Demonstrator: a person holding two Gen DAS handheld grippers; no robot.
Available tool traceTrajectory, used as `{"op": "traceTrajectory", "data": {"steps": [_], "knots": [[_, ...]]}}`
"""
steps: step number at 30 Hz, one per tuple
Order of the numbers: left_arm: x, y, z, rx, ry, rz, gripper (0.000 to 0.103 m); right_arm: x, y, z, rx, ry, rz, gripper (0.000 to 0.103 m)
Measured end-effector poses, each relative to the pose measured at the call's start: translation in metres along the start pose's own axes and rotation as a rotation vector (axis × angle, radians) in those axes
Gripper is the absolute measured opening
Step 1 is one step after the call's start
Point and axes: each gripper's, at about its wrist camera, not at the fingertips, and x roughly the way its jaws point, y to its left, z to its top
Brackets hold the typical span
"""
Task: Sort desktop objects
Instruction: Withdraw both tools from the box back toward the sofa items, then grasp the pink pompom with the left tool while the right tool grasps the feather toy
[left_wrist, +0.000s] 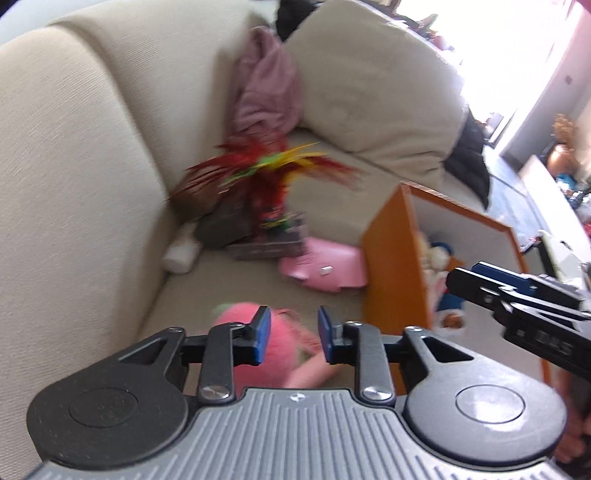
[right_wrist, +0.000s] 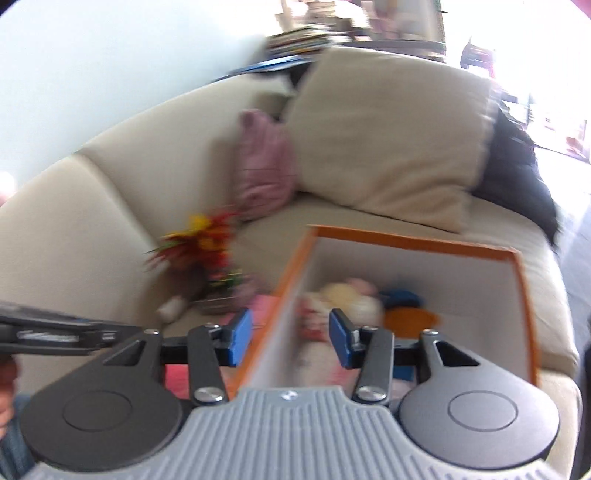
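Observation:
An orange box (left_wrist: 391, 258) with a white inside stands on the beige sofa seat and holds several soft toys (right_wrist: 351, 299). My left gripper (left_wrist: 291, 336) is open and empty, just above a fluffy pink toy (left_wrist: 284, 354) lying left of the box. My right gripper (right_wrist: 290, 339) is open and empty, hovering over the box's left wall (right_wrist: 291, 280). A red and yellow feather toy (left_wrist: 269, 173) stands on a dark flat box (left_wrist: 269, 243). A pink flat item (left_wrist: 325, 266) and a white bottle (left_wrist: 183, 251) lie near it.
The sofa backrest (left_wrist: 92, 166) curves round the left. A large beige cushion (left_wrist: 376, 85), a pink cloth (left_wrist: 266, 85) and a black garment (left_wrist: 469, 158) lie at the back. My right gripper shows at the right edge of the left wrist view (left_wrist: 517, 295).

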Motion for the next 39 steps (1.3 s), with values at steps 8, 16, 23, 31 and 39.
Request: {"op": "traceTrajectory", "data": {"steps": [8, 16, 23, 31, 39], "knots": [[0.033, 0.022, -0.019, 0.000, 0.052, 0.028, 0.055, 0.046, 0.068, -0.003, -0.145, 0.199, 0.094, 0.015], [0.073, 0.026, -0.023, -0.001, 0.137, 0.056, 0.057, 0.072, 0.078, -0.006, -0.207, 0.249, 0.022, 0.014], [0.091, 0.034, -0.025, -0.041, 0.198, 0.036, 0.051, 0.089, 0.071, -0.003, -0.210, 0.271, 0.005, 0.017], [0.103, 0.043, -0.029, -0.082, 0.236, 0.010, 0.045, 0.098, 0.069, -0.002, -0.211, 0.280, 0.000, 0.017], [0.080, 0.052, -0.028, -0.147, 0.149, 0.006, 0.044, 0.101, 0.068, 0.002, -0.218, 0.268, 0.018, 0.017]]}}
